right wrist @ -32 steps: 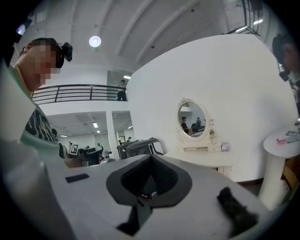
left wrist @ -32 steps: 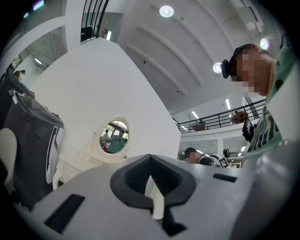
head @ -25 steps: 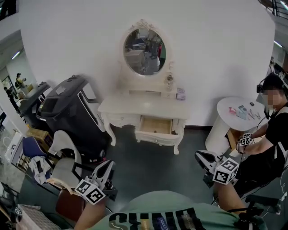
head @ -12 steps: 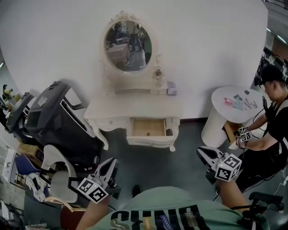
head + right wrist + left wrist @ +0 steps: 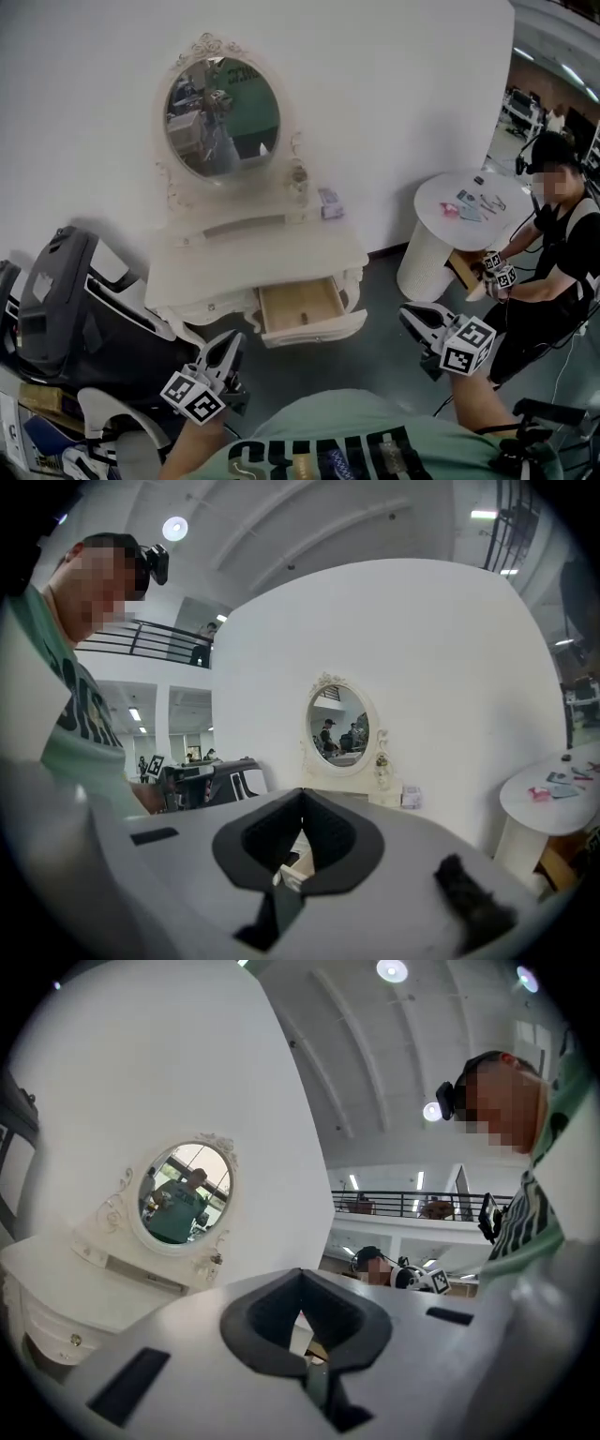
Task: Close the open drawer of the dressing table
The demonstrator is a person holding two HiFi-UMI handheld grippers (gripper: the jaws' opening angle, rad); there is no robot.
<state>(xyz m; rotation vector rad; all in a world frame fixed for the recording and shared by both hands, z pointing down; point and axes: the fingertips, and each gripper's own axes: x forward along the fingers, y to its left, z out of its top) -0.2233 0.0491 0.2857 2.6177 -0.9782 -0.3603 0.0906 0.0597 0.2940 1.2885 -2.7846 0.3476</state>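
The white dressing table (image 5: 248,251) stands against the wall under its oval mirror (image 5: 222,117). Its middle drawer (image 5: 302,307) is pulled out, showing a bare wooden inside. My left gripper (image 5: 231,339) is low in the head view, in front of the table's left half and apart from it, jaws shut with nothing in them. My right gripper (image 5: 407,315) hangs to the right of the drawer front, clear of it, also shut with nothing held. The left gripper view shows its gripper (image 5: 300,1275) with the mirror (image 5: 183,1194) off to the left. The right gripper view shows the right gripper (image 5: 302,793) below the mirror (image 5: 337,726).
A black case (image 5: 56,300) stands left of the dressing table, with a white chair (image 5: 103,412) below it. A round white table (image 5: 459,211) with small items is at the right. A seated person (image 5: 553,253) is beside it. A small box (image 5: 328,199) lies on the dressing table's top.
The dressing table has slid left and closer in the head view as I moved. Both grippers keep their places low in the picture. The drawer stays open.
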